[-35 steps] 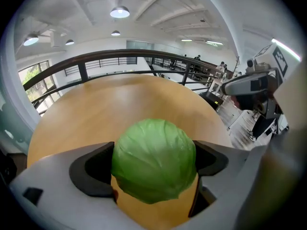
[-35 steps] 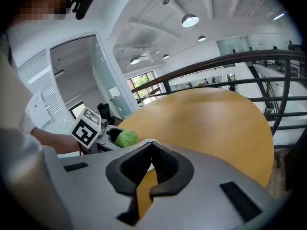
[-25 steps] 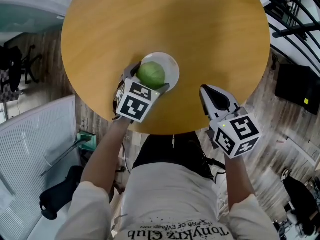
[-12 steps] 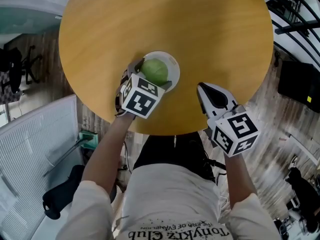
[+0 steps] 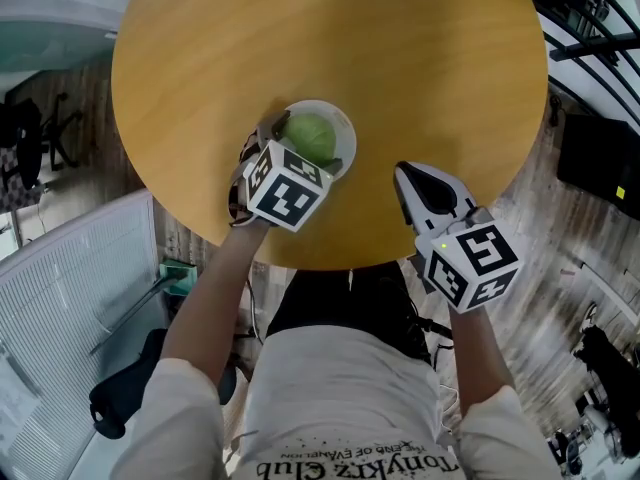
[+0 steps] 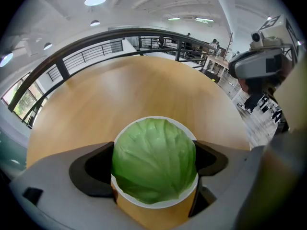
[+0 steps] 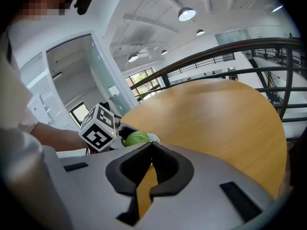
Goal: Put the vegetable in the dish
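Observation:
A round green cabbage (image 5: pixel 313 135) rests low in a small white dish (image 5: pixel 346 136) near the front edge of the round wooden table (image 5: pixel 330 38). My left gripper (image 5: pixel 305 150) is shut on the cabbage, one jaw against each side. In the left gripper view the cabbage (image 6: pixel 154 159) fills the dish, whose rim (image 6: pixel 188 130) shows around it. My right gripper (image 5: pixel 405 180) hovers over the table's front edge to the right of the dish, shut and empty. In the right gripper view its tips (image 7: pixel 151 145) meet, with the cabbage (image 7: pixel 136 138) beyond.
The tabletop (image 6: pixel 134 90) beyond the dish holds nothing else. A dark railing (image 6: pixel 96 40) curves round the far side. A white slatted panel (image 5: pixel 70 268) and a black chair (image 5: pixel 125 393) stand on the floor at the left, below the table.
My left gripper has shifted slightly forward and up the picture with the cabbage, staying over the dish. The right gripper has hardly moved.

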